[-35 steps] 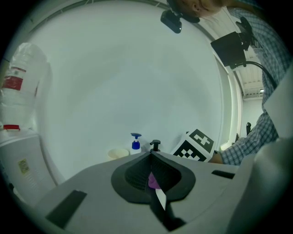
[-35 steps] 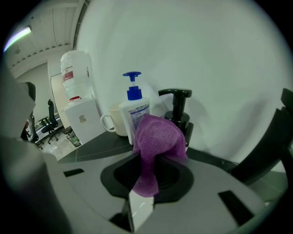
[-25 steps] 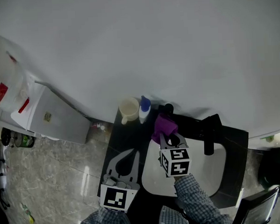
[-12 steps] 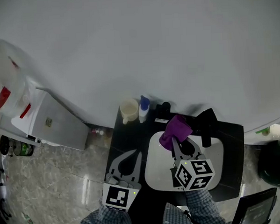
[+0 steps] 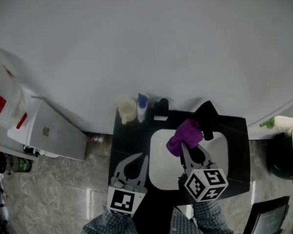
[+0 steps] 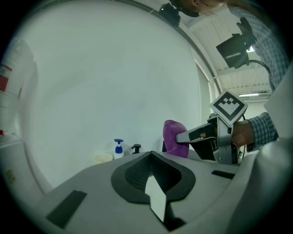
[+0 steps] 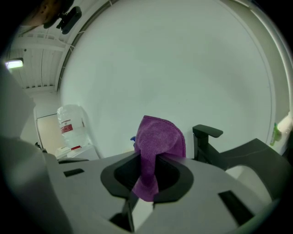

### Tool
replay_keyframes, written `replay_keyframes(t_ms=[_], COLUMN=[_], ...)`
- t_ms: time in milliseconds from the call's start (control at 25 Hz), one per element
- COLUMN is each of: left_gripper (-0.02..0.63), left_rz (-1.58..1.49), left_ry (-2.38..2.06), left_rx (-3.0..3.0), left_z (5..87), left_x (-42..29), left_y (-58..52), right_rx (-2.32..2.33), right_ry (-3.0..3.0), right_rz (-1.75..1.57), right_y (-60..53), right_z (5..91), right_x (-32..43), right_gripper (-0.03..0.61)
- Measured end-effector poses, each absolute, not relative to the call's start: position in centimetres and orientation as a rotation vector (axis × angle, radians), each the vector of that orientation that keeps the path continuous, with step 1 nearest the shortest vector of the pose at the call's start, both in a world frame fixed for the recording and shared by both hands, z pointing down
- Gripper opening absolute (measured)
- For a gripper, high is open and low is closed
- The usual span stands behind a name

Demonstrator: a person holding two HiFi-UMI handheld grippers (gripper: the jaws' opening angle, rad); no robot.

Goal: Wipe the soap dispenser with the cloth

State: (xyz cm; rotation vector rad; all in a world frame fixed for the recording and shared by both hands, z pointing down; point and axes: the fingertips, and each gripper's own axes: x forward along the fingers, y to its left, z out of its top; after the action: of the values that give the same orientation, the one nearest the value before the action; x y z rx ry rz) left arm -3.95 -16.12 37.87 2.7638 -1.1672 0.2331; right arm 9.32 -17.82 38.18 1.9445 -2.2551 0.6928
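A white soap dispenser with a blue pump (image 5: 142,107) stands at the back of the black counter (image 5: 125,139), between a cream cup (image 5: 127,110) and a black pump dispenser (image 5: 160,106). The blue pump (image 6: 118,148) also shows in the left gripper view. My right gripper (image 5: 185,147) is shut on a purple cloth (image 5: 185,136) over the white sink (image 5: 161,172), close to the black faucet (image 5: 207,118) and apart from the dispensers. The cloth (image 7: 158,137) bunches up above the right gripper (image 7: 147,178). My left gripper (image 5: 141,161) hangs shut and empty over the counter's left side.
A white cabinet (image 5: 44,131) stands left of the counter, with a water jug (image 7: 71,122) behind it. A white bottle with a green cap (image 5: 283,122) lies at the far right. The wall rises directly behind the dispensers. Marbled floor (image 5: 42,193) lies at the lower left.
My right gripper has carried the purple cloth away from the black pump dispenser, rightward and toward me, to a spot over the sink beside the faucet. The left gripper has barely moved.
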Motion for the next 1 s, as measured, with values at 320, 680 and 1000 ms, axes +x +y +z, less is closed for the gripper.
replay_keyframes(t_ms=[320, 680, 1000], left_gripper=[0.002, 0.002, 0.002], left_rz=[0.195, 0.225, 0.196], left_ry=[-1.201, -1.229, -1.304], left_rx=[2.799, 2.802, 2.790], left_z=[35.9, 35.5, 35.0], left_x=[-3.3, -2.6, -2.5], left_y=[-13.9, -6.0, 3.3], right_rx=[1.971, 1.968, 1.945], right_ry=[-2.294, -2.312, -2.345], right_rz=[0.685, 0.639, 0.614], right_y=[-14.4, -5.7, 3.7], right_z=[36.9, 36.5, 36.9], right_x=[9.6, 10.8, 11.2], right_gripper=[0.074, 0.074, 0.075])
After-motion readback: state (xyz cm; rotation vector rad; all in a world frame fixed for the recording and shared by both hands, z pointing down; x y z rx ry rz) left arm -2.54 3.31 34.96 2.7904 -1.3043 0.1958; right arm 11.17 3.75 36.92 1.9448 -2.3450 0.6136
